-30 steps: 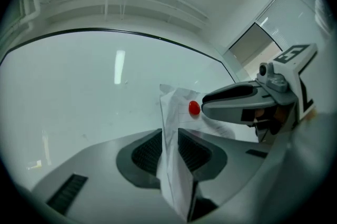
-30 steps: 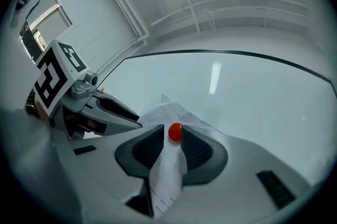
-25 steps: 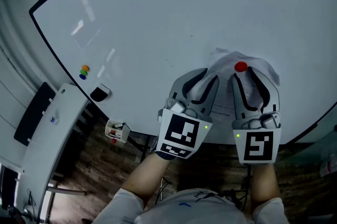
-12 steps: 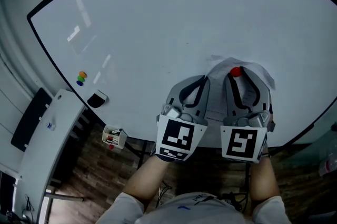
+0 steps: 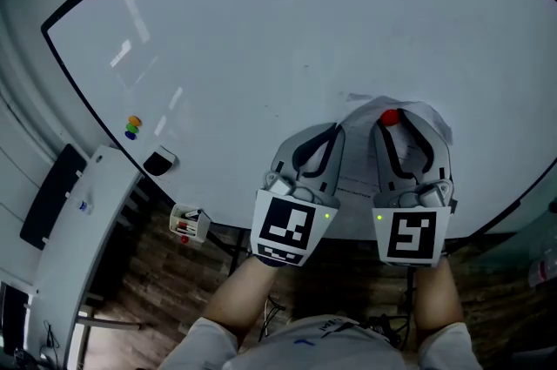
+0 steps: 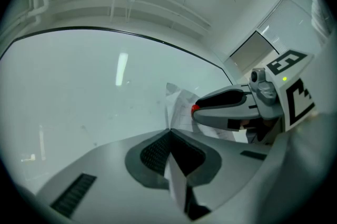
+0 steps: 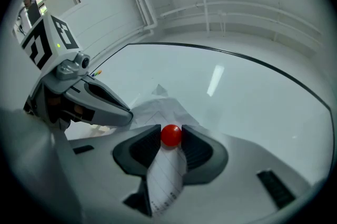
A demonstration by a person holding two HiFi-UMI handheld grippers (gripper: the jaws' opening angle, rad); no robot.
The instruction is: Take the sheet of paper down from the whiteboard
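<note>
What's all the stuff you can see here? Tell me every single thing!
whiteboard: one, white, black frame, fills the view
paper: one, white, crumpled, on the board
red magnet: one, red, on the paper
small magnets: three, orange, green, blue, board's left edge
eraser: one, black, below those
marker box: one, pale, under the board
left gripper: one, grey, shut on the paper
right gripper: one, grey, jaws just been closing, pressing the red magnet between them
forearms: two, bottom of head view
</note>
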